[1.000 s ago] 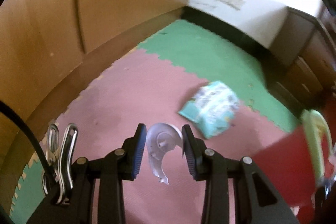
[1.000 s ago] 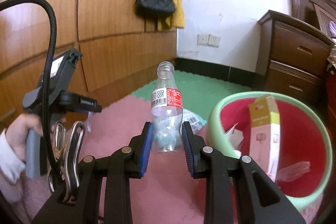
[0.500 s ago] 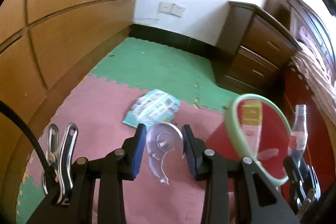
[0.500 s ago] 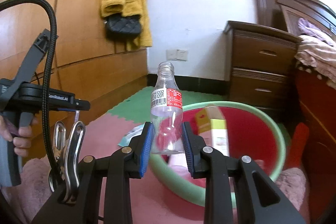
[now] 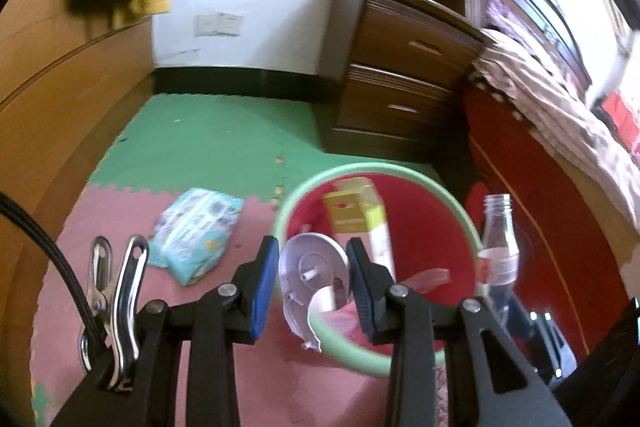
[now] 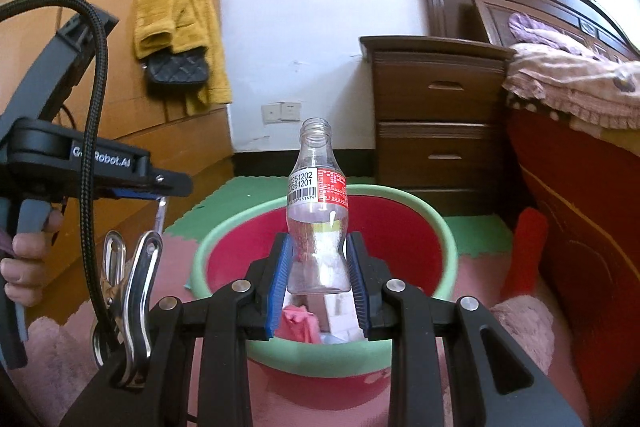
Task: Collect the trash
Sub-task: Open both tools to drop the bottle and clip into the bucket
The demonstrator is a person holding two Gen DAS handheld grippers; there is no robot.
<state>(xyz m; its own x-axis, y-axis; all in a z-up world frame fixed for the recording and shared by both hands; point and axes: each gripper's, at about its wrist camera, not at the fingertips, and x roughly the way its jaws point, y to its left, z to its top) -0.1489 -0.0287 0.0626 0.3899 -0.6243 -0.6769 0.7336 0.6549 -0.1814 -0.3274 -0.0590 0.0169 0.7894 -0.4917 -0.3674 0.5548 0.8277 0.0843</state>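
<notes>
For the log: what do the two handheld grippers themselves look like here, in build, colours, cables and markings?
Both match: black angular plastic fingers with silver rivets and ribbed blue pads. The left gripper and the right gripper each carry a shiny metal clip beside a braided black cable. Seen from the right wrist, the left one's grey-black body bears white lettering, partly hidden by the cable. No sleeve is clearly visible.

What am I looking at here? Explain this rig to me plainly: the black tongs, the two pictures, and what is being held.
A person holds a hand-squeezed gripper in each hand; each carries a fisheye camera looking along its fingers. The left camera shows the left gripper clamping a clear plastic disc-shaped piece above the green-rimmed red basin, which holds a yellow carton. A teal wipes packet lies on the foam floor mat. The right camera shows the right gripper clamping an empty uncapped bottle over that basin.
</notes>
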